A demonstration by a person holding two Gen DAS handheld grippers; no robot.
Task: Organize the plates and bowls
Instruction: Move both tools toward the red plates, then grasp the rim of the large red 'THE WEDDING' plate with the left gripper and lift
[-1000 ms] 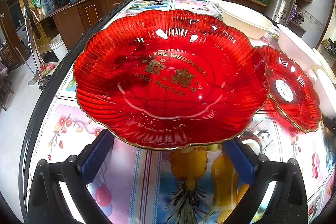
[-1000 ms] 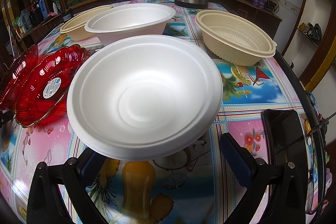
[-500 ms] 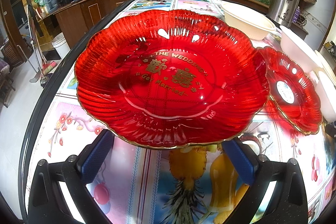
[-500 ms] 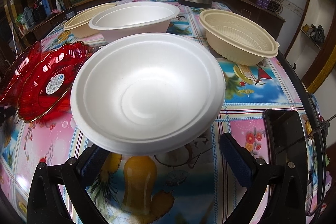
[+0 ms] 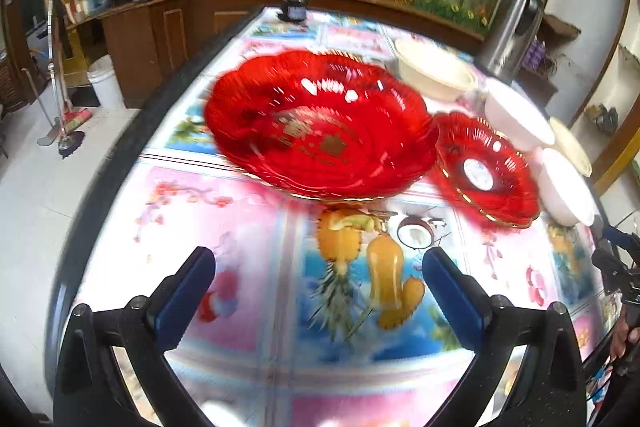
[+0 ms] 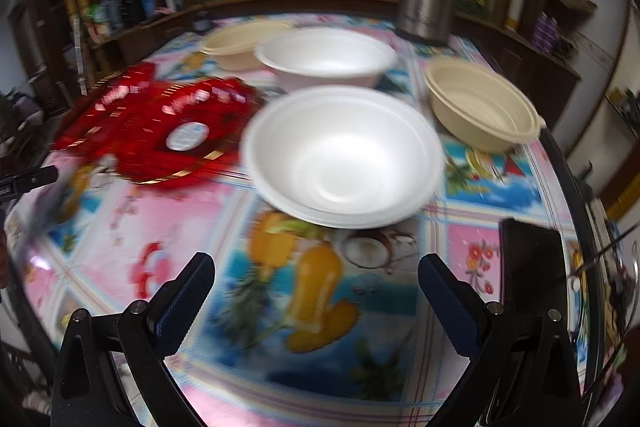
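Jaws spread wide with nothing between on both left gripper (image 5: 319,281) and right gripper (image 6: 316,285); large red plate (image 5: 320,125) frame center, small red plate (image 5: 486,169) right of it, white bowl (image 6: 344,157) center, cream bowl (image 6: 482,107) upper right, all on table (image 6: 120,227).

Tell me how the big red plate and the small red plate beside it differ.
The big red plate is far wider than the small red plate. The big red plate carries gold markings at its centre, blurred here, while the small red plate has a round white sticker there. The big red plate lies nearer the table's left edge; the small red plate sits by the white bowls. Both are glossy red, scalloped and gold-rimmed.
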